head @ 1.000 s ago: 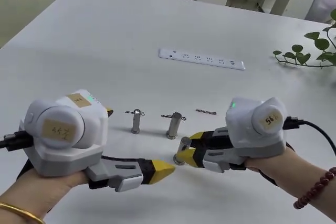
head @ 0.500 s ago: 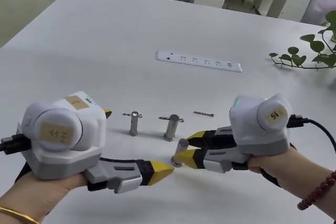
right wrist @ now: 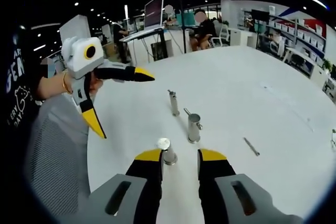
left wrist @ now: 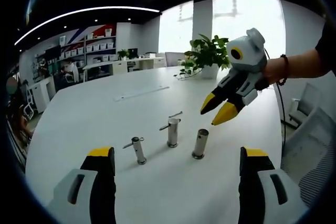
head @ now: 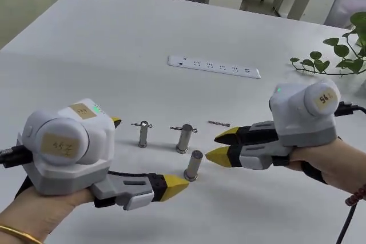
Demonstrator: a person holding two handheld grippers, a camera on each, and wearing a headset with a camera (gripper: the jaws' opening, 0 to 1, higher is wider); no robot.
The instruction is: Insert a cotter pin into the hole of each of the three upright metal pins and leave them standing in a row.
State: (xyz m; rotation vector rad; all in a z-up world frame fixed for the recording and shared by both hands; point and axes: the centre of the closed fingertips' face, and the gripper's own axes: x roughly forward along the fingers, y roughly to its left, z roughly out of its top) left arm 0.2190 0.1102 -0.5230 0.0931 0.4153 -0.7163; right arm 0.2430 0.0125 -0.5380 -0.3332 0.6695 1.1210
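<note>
two silver metal pins (head: 142, 134) (head: 184, 139) upright, centre, wire cotters (head: 186, 128) through tops | third silver pin (head: 193, 166) upright, lower centre | loose thin cotter pin (head: 219, 123) flat, centre-right

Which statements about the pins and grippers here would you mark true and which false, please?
1. The right gripper grips the nearest metal pin. False: its jaws stand open, apart from that pin.
2. The left pin and the middle pin each carry a cotter pin. True.
3. A loose cotter pin lies on the table. True.
4. The left gripper is shut. False: it is wide open and empty.
</note>
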